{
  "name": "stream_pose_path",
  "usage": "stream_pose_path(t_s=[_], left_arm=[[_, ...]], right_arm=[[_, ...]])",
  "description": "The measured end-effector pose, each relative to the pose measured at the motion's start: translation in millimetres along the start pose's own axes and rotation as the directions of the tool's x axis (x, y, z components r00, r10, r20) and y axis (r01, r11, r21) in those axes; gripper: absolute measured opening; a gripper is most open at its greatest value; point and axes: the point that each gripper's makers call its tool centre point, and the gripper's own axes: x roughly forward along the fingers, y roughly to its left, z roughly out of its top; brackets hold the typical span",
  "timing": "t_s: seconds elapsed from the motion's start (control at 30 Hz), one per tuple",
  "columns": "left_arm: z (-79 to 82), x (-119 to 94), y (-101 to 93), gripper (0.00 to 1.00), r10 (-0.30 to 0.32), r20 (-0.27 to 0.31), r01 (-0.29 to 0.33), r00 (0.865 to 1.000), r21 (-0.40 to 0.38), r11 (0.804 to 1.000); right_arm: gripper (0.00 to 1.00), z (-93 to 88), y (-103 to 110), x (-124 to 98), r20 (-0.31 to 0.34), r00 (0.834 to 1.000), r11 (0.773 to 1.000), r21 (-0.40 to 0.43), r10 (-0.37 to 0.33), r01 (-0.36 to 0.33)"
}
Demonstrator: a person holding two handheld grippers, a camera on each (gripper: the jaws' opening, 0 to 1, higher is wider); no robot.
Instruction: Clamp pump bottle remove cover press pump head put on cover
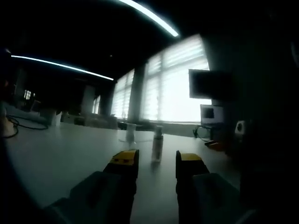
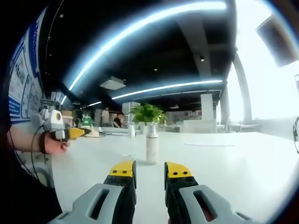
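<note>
Where my two sets of jaws rise from the bottom of each view, they stand parted with nothing between them: left gripper (image 1: 156, 159), one, jaws apart, bare; right gripper (image 2: 148, 170), one, jaws apart, bare. Each has yellow-capped tips over grey bodies.

Pump bottle (image 1: 157, 145): one, upright on the table, standing ahead of my left jaws and apart from them, roughly in line with the gap. In the right gripper view the same bottle (image 2: 152, 143) stands ahead of my right jaws, white, with its cover on top; it touches neither jaw.

Clear cover or cup-like item (image 1: 131, 132): one, beyond the bottle on the table; I cannot tell what it is.

Left gripper as seen from the right gripper view (image 2: 70, 133): one, held in a hand (image 2: 55, 144) at the left edge of the table.

Table (image 2: 224, 163): one, white, broad and smooth.

Potted plant (image 2: 147, 113): one, green, behind the bottle.

Room: a large office; long ceiling light strips (image 2: 163, 87), bright blinded windows (image 1: 175, 84), one dark monitor (image 1: 205, 84) near the windows, posters on the wall at left (image 2: 21, 79).
</note>
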Motion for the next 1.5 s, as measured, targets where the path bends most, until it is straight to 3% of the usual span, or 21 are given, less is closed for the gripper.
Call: stream_pose_path(t_s=[0.47,1.5], left_arm=[[-5.2,0.3,9.7,0.22,0.003,-0.015,-0.003,1.000,0.008,1.000],[-2.4,-1.1,0.0,0.22,0.006,-0.013,-0.005,1.000,0.020,1.000]], right_arm=[[0.18,-1.4,-0.8,-0.7,-0.005,1.000,1.000,0.000,-0.001,0.001],[0.17,2.2,-0.5,-2.2,0.013,1.000,1.000,-0.013,-0.003,0.003]])
